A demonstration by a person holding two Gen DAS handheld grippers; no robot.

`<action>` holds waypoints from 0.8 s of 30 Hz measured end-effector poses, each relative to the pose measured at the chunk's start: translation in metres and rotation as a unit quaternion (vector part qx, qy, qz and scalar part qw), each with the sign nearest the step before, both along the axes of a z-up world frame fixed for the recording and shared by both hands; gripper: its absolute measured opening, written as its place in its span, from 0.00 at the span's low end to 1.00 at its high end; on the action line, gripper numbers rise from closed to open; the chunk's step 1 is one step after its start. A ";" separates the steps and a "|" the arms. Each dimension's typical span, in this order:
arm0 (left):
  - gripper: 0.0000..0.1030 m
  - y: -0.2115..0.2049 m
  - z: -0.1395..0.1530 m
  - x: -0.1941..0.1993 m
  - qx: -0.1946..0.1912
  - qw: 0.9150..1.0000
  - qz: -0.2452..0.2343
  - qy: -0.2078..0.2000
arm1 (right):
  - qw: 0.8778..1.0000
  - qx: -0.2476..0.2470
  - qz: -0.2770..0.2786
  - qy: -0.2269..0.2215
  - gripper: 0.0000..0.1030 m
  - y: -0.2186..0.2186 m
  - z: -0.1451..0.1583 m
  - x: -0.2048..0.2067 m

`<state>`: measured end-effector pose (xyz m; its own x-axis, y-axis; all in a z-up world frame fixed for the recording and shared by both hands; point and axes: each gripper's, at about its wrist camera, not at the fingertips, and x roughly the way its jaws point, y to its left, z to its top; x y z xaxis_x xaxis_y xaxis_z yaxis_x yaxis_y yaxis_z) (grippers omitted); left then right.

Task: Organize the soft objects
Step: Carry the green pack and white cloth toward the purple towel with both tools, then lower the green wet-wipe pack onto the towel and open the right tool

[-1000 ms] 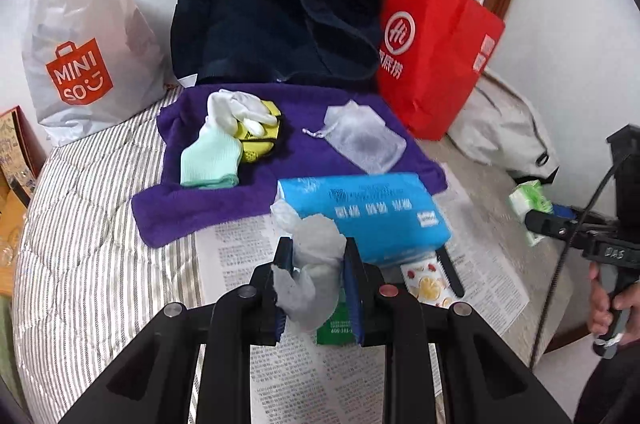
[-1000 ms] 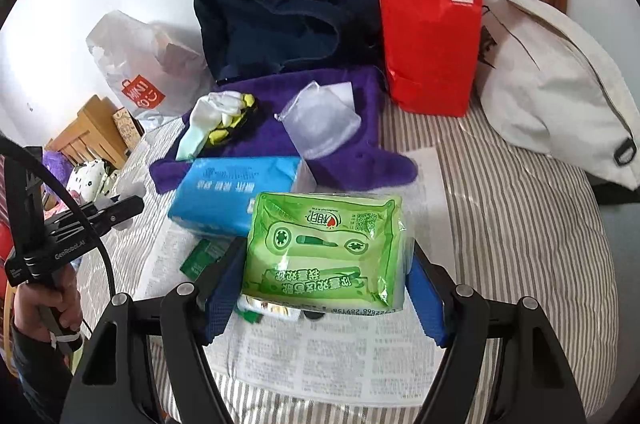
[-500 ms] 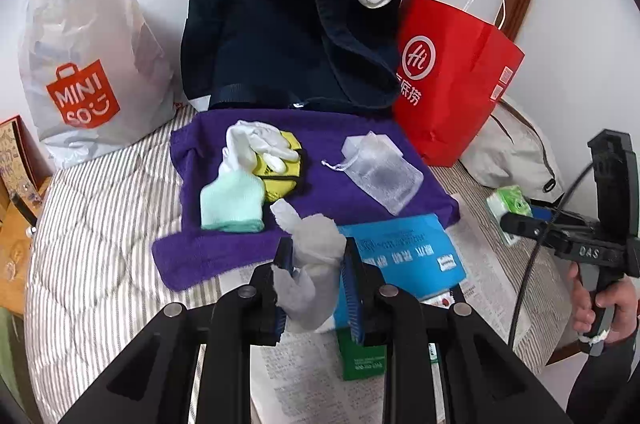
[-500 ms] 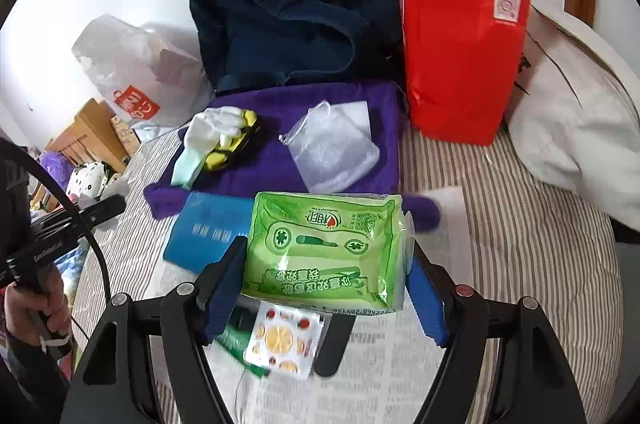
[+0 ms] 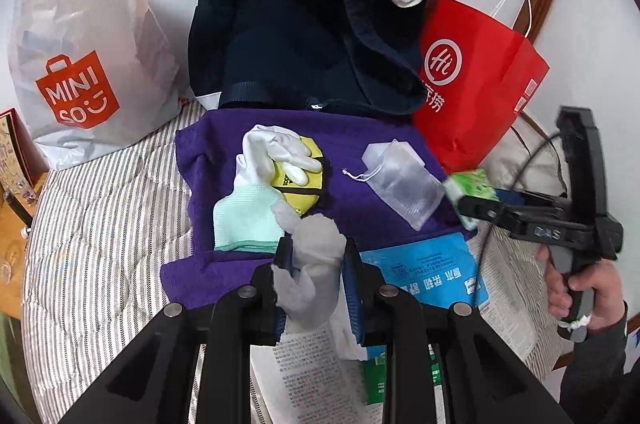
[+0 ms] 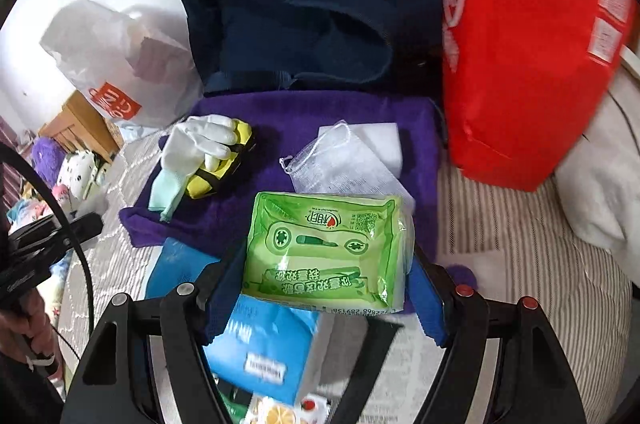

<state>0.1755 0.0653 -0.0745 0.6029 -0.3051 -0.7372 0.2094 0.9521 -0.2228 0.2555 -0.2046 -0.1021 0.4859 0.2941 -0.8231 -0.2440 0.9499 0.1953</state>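
My left gripper [image 5: 316,264] is shut on a grey sock [image 5: 312,276] and holds it above the near edge of the purple towel [image 5: 360,212]. My right gripper [image 6: 324,276] is shut on a green wipes pack [image 6: 324,248], held over the towel's [image 6: 320,112] front edge; it also shows in the left wrist view [image 5: 472,188]. On the towel lie a white and mint glove [image 5: 256,192] over a yellow pouch [image 5: 304,176], and a white mesh bag [image 5: 404,180].
A blue tissue pack [image 5: 428,272] lies on newspaper [image 5: 304,376] in front of the towel. A navy bag [image 5: 304,16], a red paper bag [image 5: 476,84] and a white Miniso bag [image 5: 80,64] stand at the back. A white cloth bag [image 6: 600,176] lies at the right.
Both grippers have moved forward toward the purple towel, each keeping its object. The towel and the bags behind it now look closer and larger.
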 end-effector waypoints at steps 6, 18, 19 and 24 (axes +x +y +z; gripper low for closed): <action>0.22 0.008 -0.003 0.004 0.003 1.000 0.001 0.007 | 1.000 0.000 0.005 0.027 0.72 0.025 -0.023 0.028; 0.22 0.027 -0.008 0.006 -0.010 1.000 0.009 0.007 | 0.998 -0.027 0.000 0.057 0.72 0.048 -0.053 0.054; 0.22 0.028 -0.009 0.006 -0.010 1.000 0.008 0.008 | 0.998 -0.028 0.000 0.061 0.72 0.049 -0.055 0.055; 0.22 0.027 -0.010 0.007 -0.009 1.000 -0.001 0.011 | 0.997 -0.028 -0.010 0.075 0.72 0.051 -0.066 0.059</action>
